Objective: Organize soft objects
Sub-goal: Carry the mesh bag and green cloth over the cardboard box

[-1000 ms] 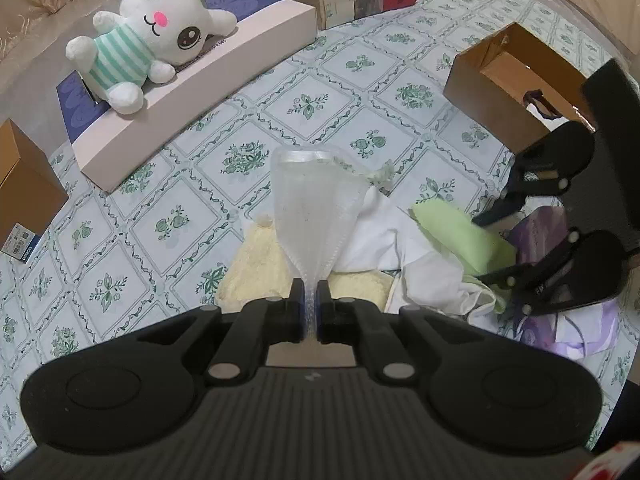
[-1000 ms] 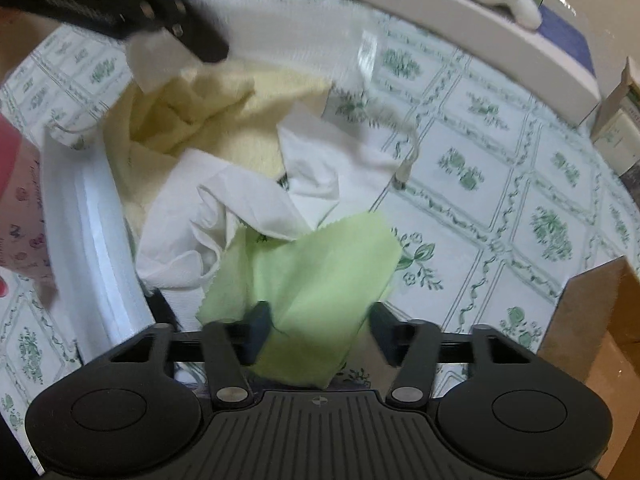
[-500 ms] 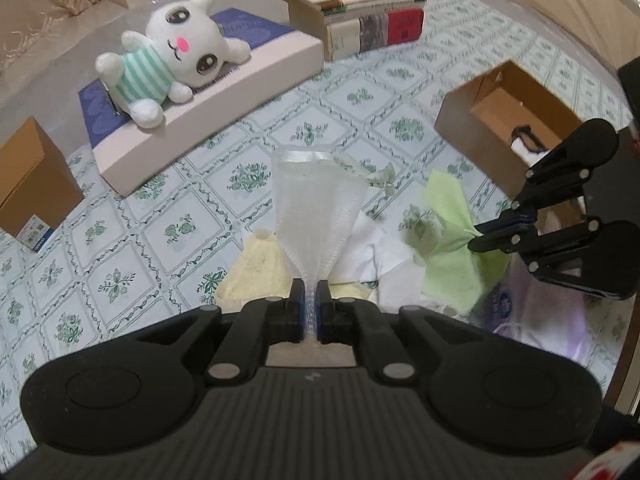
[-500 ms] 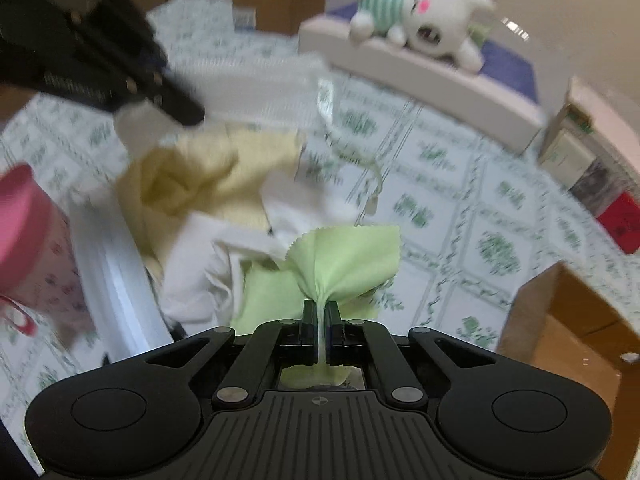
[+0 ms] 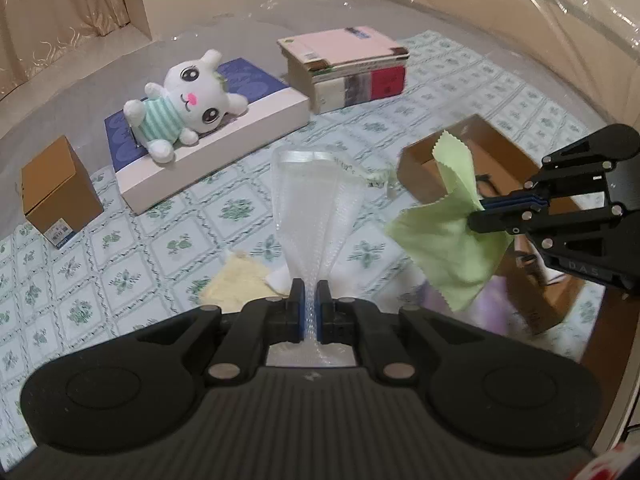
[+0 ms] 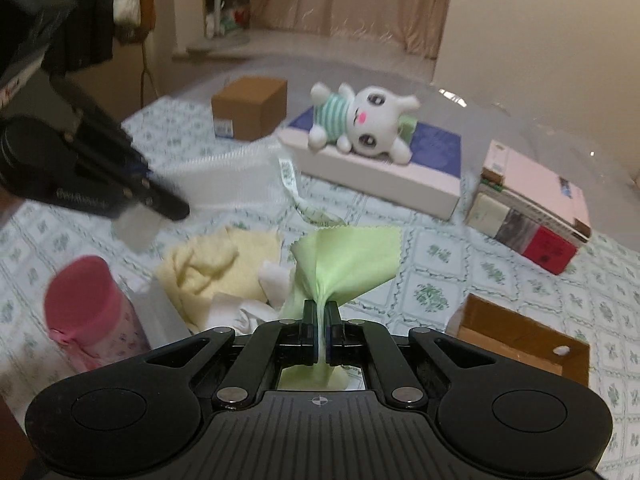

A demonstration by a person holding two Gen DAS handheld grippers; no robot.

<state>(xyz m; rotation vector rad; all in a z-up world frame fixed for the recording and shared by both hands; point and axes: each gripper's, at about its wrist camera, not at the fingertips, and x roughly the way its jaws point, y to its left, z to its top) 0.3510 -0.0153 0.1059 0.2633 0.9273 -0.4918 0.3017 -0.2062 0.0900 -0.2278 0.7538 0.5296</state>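
1. Fingers of the left gripper (image 5: 309, 300) are pinched tight on a white mesh cloth (image 5: 316, 208), which fans out above them and hides the tabletop (image 5: 120, 280) behind it.
2. Right gripper (image 6: 320, 320) has its fingers closed on a light green cloth (image 6: 348, 260); in the left wrist view the same cloth (image 5: 444, 240) hangs off the tabletop, in front of the open cardboard box (image 5: 500, 148) and covering part of its near wall.
3. What lies inside that box is mostly hidden; a dark strap-like shape shows, but I cannot tell what it is.
4. Left of the green cloth in the right wrist view lies a pile: a pale yellow towel (image 6: 216, 264) and crumpled white cloth (image 6: 248, 308), their lower parts cut off by the gripper body.
5. Further left of the green cloth stands a pink-lidded cup (image 6: 86, 300), blurred.
6. Beyond the green cloth, a white plush bunny (image 6: 360, 120) lies on a flat white-and-blue box (image 6: 400, 176); a stack of books (image 6: 532, 216) sits to the right, a closed brown box (image 6: 250, 108) to the left.
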